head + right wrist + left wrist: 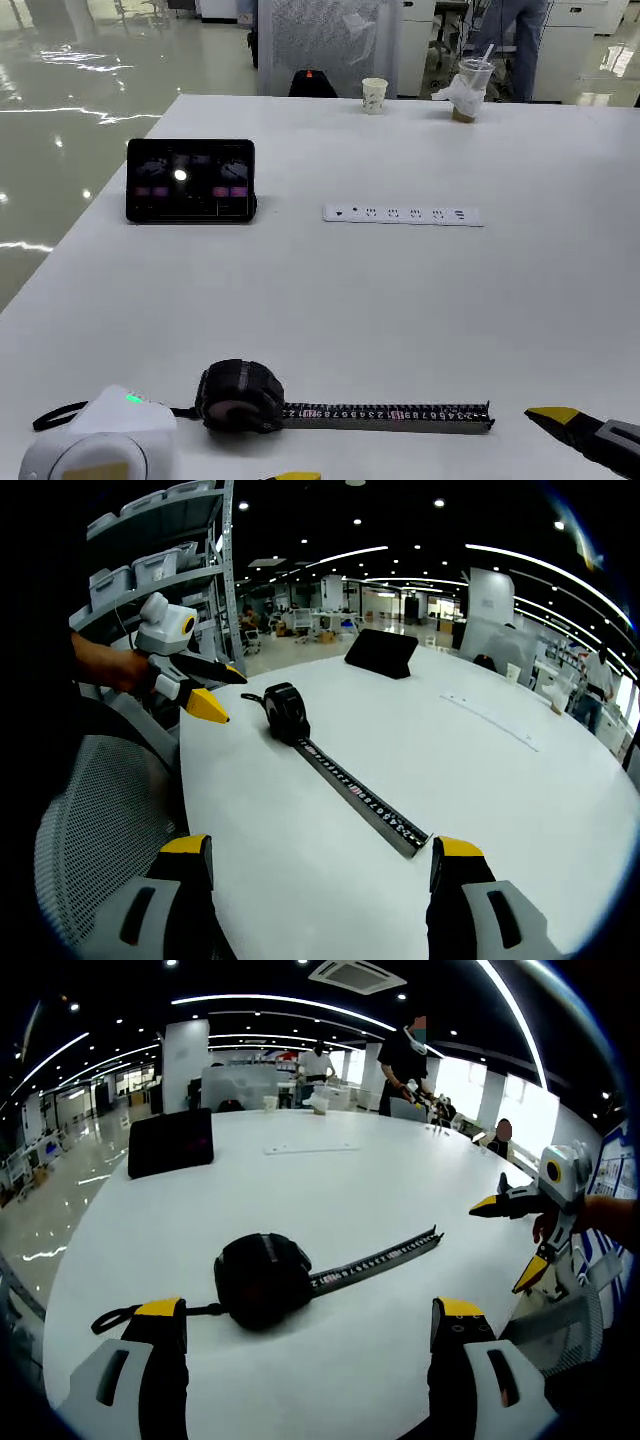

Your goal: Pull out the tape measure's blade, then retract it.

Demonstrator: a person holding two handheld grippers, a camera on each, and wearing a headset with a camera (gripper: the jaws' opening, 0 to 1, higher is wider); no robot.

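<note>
Two grippers are at the near edge of the table [400,300], both with jaws spread wide and holding nothing.

Left gripper [309,1310]: it points at the tape measure [262,1280]. The black case lies ahead of its jaws, apart from them and untouched. In the right gripper view a hand [110,665] holds this gripper just beside the case, at the table's edge.

Right gripper [322,846]: it faces the free end of the blade [360,795]. That end lies on the table just ahead of the jaws, between them in its own view, with no contact. In the head view one yellow jaw tip sits near the blade's end, to its right, with a clear gap.

Tape measure: the case rests on the table close to the near edge. The blade is extended out of the case and lies flat on the table with its numbered face up. A black strap [55,415] trails from the opposite side of the case.

Other items, all well apart from the tape measure: a tablet [190,180] stands propped at the left, a white power strip [402,214] lies mid-table, and a paper cup [374,95] stands at the far edge.
</note>
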